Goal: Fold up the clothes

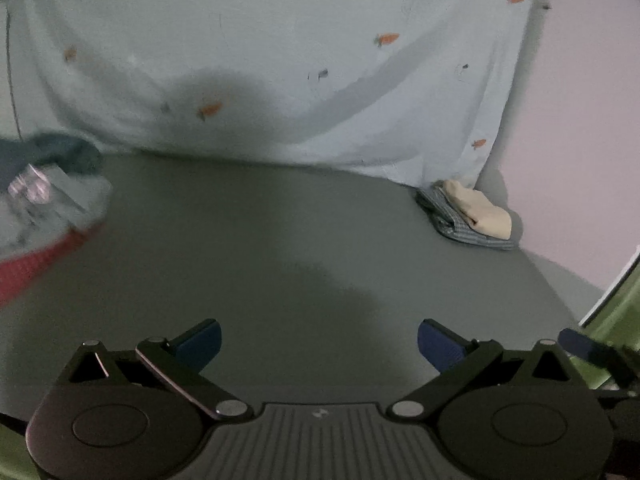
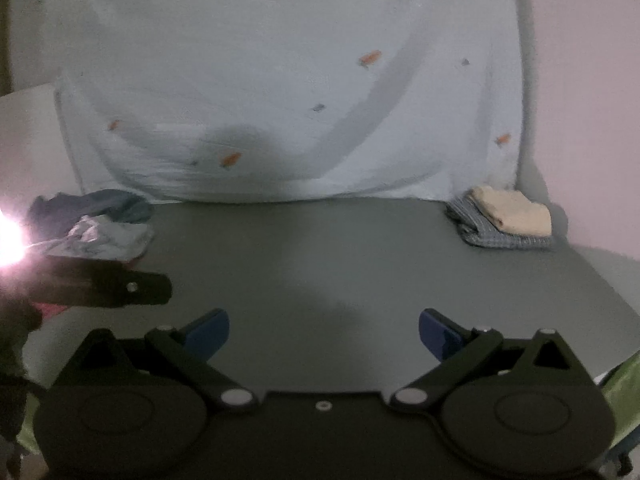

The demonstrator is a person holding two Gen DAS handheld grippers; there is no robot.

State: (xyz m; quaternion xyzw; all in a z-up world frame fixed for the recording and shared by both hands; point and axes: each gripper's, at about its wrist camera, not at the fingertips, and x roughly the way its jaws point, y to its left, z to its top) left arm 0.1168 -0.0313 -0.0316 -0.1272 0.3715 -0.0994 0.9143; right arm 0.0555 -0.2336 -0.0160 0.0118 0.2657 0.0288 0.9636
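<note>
A heap of unfolded clothes (image 2: 100, 222), dark blue and pale patterned, lies at the far left of the grey table (image 2: 320, 248); it also shows blurred in the left wrist view (image 1: 48, 184) with a red piece (image 1: 36, 260). A folded stack (image 2: 508, 218), beige cloth on grey checked cloth, sits at the far right corner, and in the left wrist view (image 1: 472, 216). My left gripper (image 1: 318, 346) is open and empty above the table's near part. My right gripper (image 2: 324, 334) is open and empty beside it. Part of the left gripper (image 2: 104, 282) shows at left in the right wrist view.
A pale blue sheet with small carrot prints (image 1: 280, 60) hangs behind the table. A pinkish wall (image 1: 580, 120) is at right. Green fabric (image 1: 612, 320) lies by the table's right near edge. A bright glare (image 2: 6, 240) sits at the left edge.
</note>
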